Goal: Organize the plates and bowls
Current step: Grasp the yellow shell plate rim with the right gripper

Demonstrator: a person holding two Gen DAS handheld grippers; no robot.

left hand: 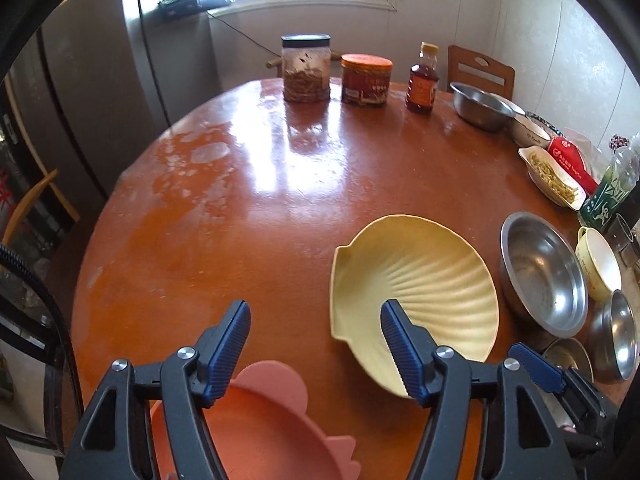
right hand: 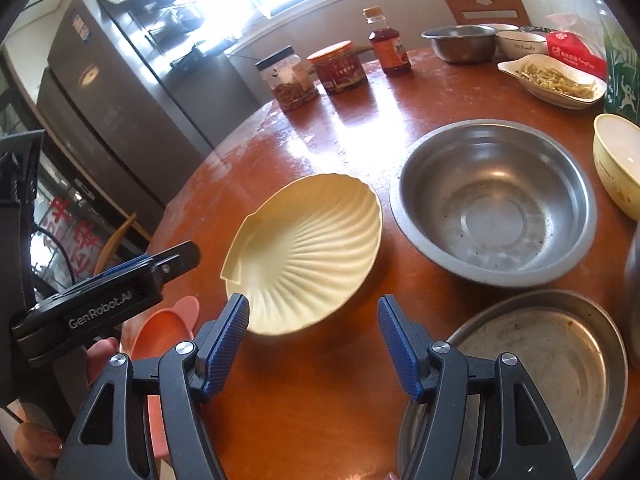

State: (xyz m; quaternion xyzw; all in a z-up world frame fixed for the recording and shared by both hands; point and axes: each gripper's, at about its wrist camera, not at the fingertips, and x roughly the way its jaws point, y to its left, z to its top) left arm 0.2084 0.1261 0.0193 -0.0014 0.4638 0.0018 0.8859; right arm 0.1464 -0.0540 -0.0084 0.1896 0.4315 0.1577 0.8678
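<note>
A cream shell-shaped plate lies on the round red-brown table. My left gripper stands open with nothing between its fingers, above a pink scalloped plate at the near edge and just left of the shell plate. My right gripper is open too, with nothing in it, over bare table just in front of the shell plate. A large steel bowl sits right of the shell plate. A shallow steel dish lies under my right finger.
A cream bowl and a smaller steel bowl crowd the right edge. At the back stand two jars, a syrup bottle, another steel bowl and a dish of food. A fridge rises at the left.
</note>
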